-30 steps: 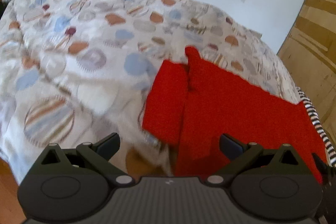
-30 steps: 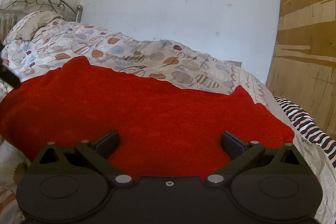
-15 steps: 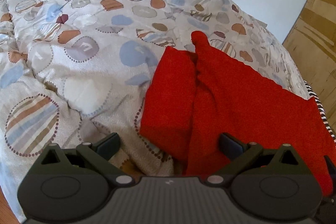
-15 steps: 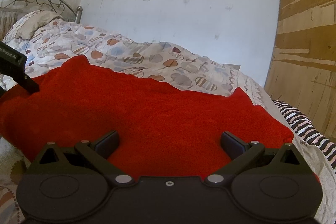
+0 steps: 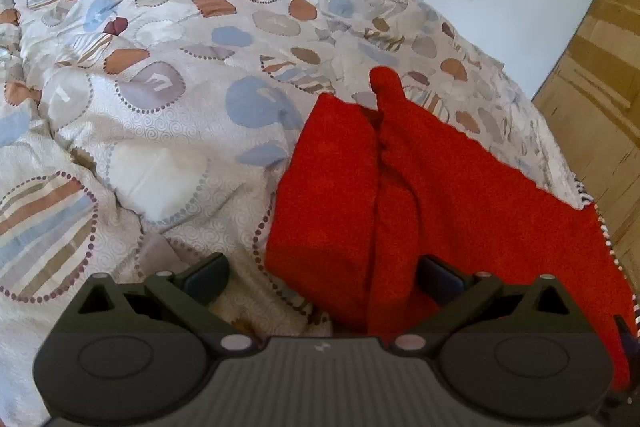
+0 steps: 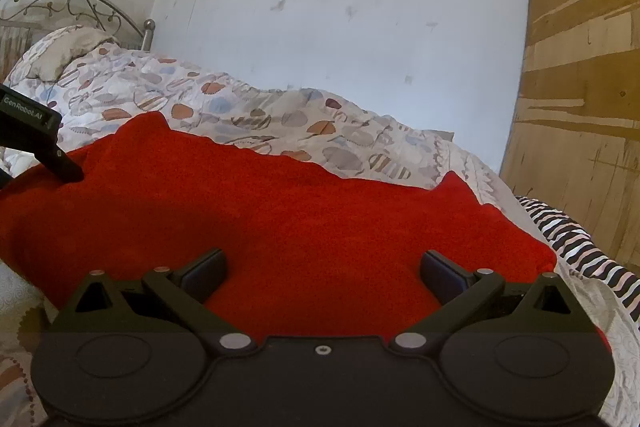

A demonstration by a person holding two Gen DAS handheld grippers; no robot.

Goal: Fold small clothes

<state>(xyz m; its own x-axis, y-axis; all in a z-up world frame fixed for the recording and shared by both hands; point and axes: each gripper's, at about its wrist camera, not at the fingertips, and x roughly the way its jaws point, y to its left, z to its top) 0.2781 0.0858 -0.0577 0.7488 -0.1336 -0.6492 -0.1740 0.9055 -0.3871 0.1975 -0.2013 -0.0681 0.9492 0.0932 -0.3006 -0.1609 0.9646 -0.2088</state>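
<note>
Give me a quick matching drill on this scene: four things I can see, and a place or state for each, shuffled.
Things:
1. red cloth
2. striped fabric
3. left claw
4. metal headboard

Descriptions:
A. open, over the red cloth's left edge
B. far end of the bed, behind the pillow
C. spread on the patterned quilt
D. beyond the cloth's right corner, near the wooden panel

Pairs: 1-C, 2-D, 3-A, 4-B

Home bedroom. A bed is covered by a quilted comforter (image 5: pixel 168 115) printed with blue, brown and striped circles. A wrought-iron headboard (image 6: pixel 68 7) and pillow (image 6: pixel 60 55) are seen at 10 o'clock. A scuffed white wall (image 6: pixel 340 27) is seen at 12, a wooden wardrobe panel (image 6: pixel 580 87) at 3.
</note>
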